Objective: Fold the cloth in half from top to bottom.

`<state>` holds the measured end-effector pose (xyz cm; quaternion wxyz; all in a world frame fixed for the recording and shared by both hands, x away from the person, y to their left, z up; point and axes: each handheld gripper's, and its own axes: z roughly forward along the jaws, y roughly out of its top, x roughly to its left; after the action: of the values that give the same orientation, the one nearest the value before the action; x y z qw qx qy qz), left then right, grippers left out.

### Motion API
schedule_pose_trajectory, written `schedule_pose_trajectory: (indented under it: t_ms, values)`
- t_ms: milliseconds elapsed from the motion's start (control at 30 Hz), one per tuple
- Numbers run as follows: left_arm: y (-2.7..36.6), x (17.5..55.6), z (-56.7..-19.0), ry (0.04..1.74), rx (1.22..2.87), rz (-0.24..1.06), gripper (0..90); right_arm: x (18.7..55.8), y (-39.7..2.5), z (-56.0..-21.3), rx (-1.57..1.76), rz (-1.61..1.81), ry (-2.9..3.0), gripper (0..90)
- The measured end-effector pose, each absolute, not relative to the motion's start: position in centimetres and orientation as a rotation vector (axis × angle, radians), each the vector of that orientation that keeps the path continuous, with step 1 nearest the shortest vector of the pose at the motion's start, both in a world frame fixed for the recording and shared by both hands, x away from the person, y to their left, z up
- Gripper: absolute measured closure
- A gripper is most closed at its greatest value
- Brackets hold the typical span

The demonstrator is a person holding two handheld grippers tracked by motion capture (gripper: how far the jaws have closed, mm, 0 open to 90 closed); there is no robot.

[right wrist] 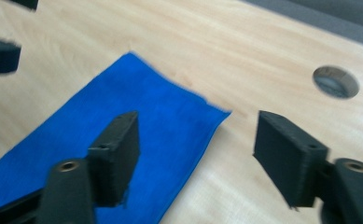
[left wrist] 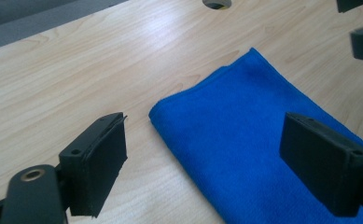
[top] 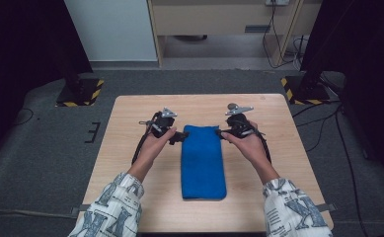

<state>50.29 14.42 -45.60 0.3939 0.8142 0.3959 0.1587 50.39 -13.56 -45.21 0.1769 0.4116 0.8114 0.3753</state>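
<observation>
Your left gripper (top: 182,136) is spread wide and grips nothing. In the left gripper view its jaws straddle the cloth's (left wrist: 249,140) far left corner: one pad sits over bare wood outside the folded edge, the other over the blue fabric. That straddle looks deliberate, since closing from there would pinch the corner layers rather than push them flat.

Your right gripper (top: 222,133) mirrors this. It too is released and empty, and in the right gripper view one jaw hangs over the cloth (right wrist: 123,135) while the other sits past its far right corner, above the wood. With both of you at the far edge, facing inward toward each other across the cloth (top: 203,160), the likely intent is to take both far corners at once and lift or fold the edge evenly. Whether the pads already touch the fabric cannot be told from these views.

The cloth itself lies folded into a long strip in the middle of the table (top: 130,148), its long sides running away from you, its near end well short of the table's near edge. It lies flat with a neat fold along the left side, so the layers should come up together if you catch them all.

Beyond the cloth's far right corner, a round hole (right wrist: 336,81) is cut in the table.
</observation>
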Motion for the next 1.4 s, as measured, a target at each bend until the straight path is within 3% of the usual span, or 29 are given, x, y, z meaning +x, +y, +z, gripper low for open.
schedule_pose_trajectory:
  t_ms: [267, 500, 733, 1400]
  values:
    - [14.3, 51.6, -45.6, 1.039, 2.036, 0.385, 17.6, 52.6, -13.6, -45.4, 1.175, 1.057, 2.293, 52.1]
    - [13.9, 52.7, -46.6, 1.034, 2.065, 0.382, 21.4, 53.9, -13.5, -46.6, 1.191, 1.031, 2.324, 56.4]
    - [14.0, 53.4, -47.9, 1.061, 2.087, 0.363, 32.2, 54.9, -13.0, -47.5, 1.215, 1.025, 2.334, 61.1]
    - [13.3, 55.0, -51.2, 1.120, 2.088, 0.378, 46.7, 56.7, -12.3, -51.9, 1.391, 0.996, 2.354, 52.6]
